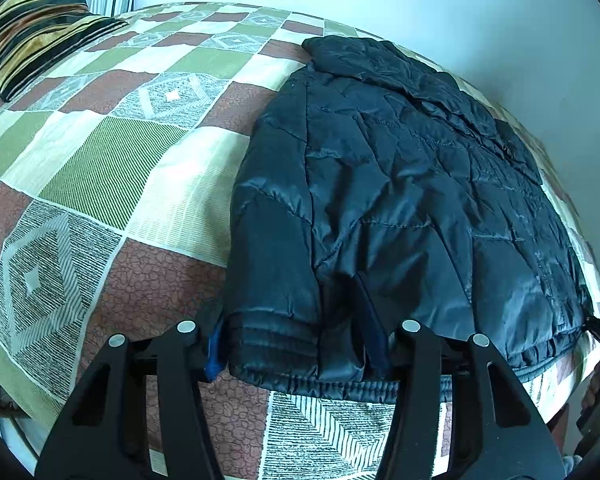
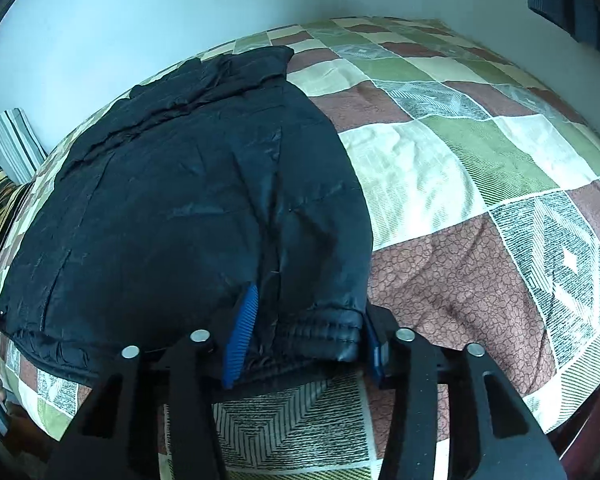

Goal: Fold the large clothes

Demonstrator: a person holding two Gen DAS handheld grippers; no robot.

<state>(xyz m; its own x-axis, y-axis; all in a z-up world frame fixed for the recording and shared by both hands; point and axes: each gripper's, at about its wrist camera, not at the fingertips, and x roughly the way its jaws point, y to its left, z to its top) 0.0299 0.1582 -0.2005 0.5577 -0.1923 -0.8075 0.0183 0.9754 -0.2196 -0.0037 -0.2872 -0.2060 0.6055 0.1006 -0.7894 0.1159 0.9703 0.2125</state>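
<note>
From your left wrist view, your left gripper is closed on the near left corner of the dark quilted jacket, with the elastic hem bunched between the blue pads; the jacket lies flat on the patchwork bedspread, toward its right side, with the striped cushion well apart at the far left; its long axis runs away from you, hem nearest and collar pointing at the far wall; the fabric looks slick and puffy, so if you lift quickly the hem may slide out of the pads, or you may carry only the top layer and leave the folded sleeve behind; from your right wrist view, your right gripper is likewise clamped on the opposite hem corner, the blue pad pressed into the cloth; the same axis shows here, collar far, hem near; raise one hand ahead of the other and the fold line will likely skew, and the near hem sits close to the bed's edge, so a loose pull could drag it off.
</note>
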